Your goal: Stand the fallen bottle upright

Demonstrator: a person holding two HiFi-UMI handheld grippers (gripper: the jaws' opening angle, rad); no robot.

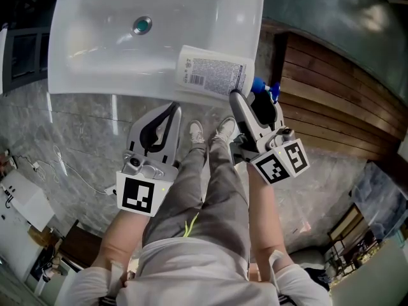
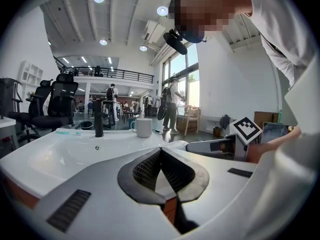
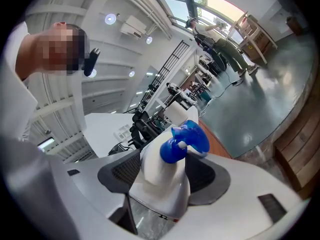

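Observation:
A white bottle [image 1: 211,74] with a printed label and a blue pump cap [image 1: 262,89] lies on its side over the front right corner of the white sink [image 1: 83,56]. My right gripper [image 1: 250,102] is shut on the bottle near its neck. In the right gripper view, the white shoulder [image 3: 161,181] sits between the dark pads and the blue cap [image 3: 185,139] sticks out past them. My left gripper [image 1: 171,112] hangs just below the sink's front edge, left of the bottle. Its jaws are shut with nothing in them [image 2: 161,160].
The basin has a drain [image 1: 141,25]. A dark faucet [image 2: 99,117] and a white mug [image 2: 144,127] stand at its far side. Wooden boards [image 1: 331,88] lie to the right of the sink. The person's legs and shoes [image 1: 210,132] are below the grippers, on a grey stone floor.

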